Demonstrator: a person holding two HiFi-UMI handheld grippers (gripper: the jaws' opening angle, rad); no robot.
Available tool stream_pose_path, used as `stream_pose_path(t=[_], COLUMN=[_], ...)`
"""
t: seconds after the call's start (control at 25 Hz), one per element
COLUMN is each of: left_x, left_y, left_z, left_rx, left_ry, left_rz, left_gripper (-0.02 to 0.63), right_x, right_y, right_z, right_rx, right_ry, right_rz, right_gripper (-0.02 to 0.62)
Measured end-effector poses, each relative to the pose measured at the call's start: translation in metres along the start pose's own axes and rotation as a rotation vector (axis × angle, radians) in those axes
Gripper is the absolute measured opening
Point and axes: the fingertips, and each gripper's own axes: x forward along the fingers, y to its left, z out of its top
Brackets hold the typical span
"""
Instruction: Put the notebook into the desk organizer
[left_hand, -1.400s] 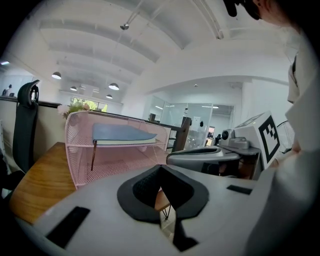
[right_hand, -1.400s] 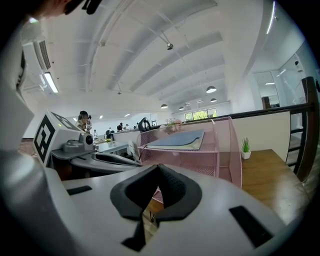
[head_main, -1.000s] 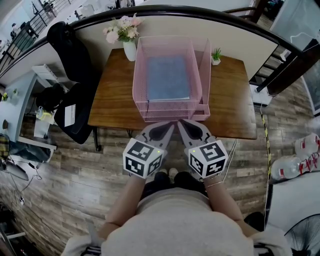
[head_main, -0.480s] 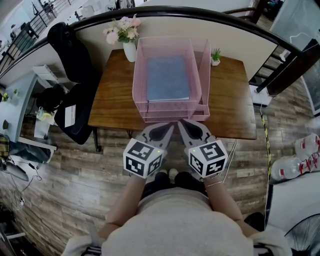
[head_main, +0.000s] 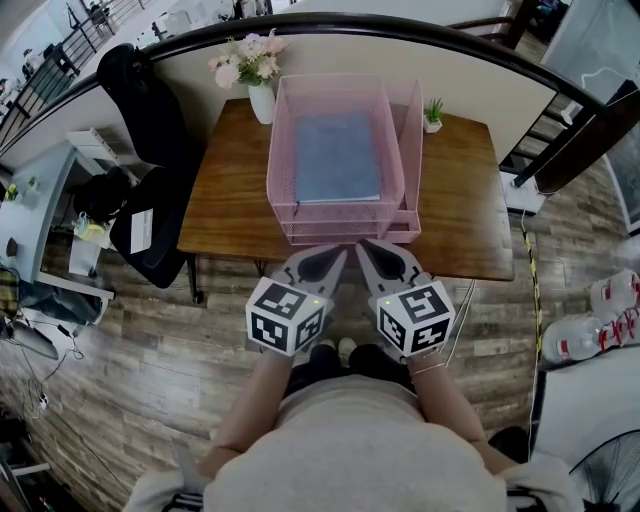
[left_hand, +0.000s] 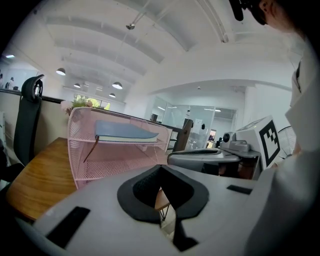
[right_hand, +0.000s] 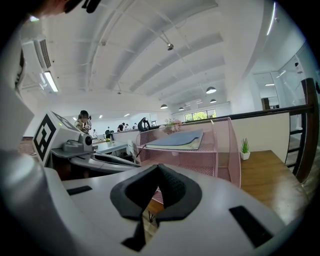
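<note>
A blue notebook (head_main: 337, 157) lies flat in the top tray of the pink mesh desk organizer (head_main: 283, 150) on the brown wooden desk (head_main: 232, 200). It also shows in the left gripper view as the notebook (left_hand: 125, 132) in the organizer (left_hand: 82, 145), and in the right gripper view as the notebook (right_hand: 177, 140) in the organizer (right_hand: 225, 150). My left gripper (head_main: 330, 254) and right gripper (head_main: 372, 249) hover side by side at the desk's front edge, short of the organizer. Both are shut and hold nothing, as seen at the left gripper (left_hand: 161, 189) and right gripper (right_hand: 157, 187).
A white vase of flowers (head_main: 252, 70) stands at the desk's back left, a small potted plant (head_main: 432, 112) at the back right. A black office chair (head_main: 140, 150) with a jacket stands left of the desk. A curved black rail (head_main: 450, 40) runs behind it.
</note>
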Motion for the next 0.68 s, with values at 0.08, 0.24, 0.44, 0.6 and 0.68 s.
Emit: stream_pose_path(t=[0.08, 0.24, 0.44, 0.6, 0.68], left_x=[-0.0002, 0.0003, -0.0003, -0.0003, -0.0001], left_y=[0.0006, 0.0025, 0.0049, 0.0049, 0.0057], left_z=[-0.0011, -0.0024, -0.0025, -0.0033, -0.0028], left_rx=[0.0, 0.022, -0.005, -0.017, -0.019], left_ry=[0.003, 0.011, -0.001, -0.003, -0.001], left_rz=[0.003, 0.011, 0.013, 0.011, 0.013], left_gripper=[0.011, 0.011, 0.011, 0.011, 0.011], right_x=[0.0, 0.0005, 0.0022, 0.0029, 0.0035], right_y=[0.0005, 0.0006, 0.0031, 0.0048, 0.0052], right_z=[-0.0002, -0.0005, -0.0037, -0.0064, -0.0066], right_rx=[-0.001, -0.005, -0.002, -0.001, -0.002], right_ry=[-0.002, -0.002, 0.005, 0.016, 0.02], right_rz=[0.001, 0.004, 0.018, 0.026, 0.029], right_gripper=[0.009, 0.009, 0.009, 0.009, 0.009])
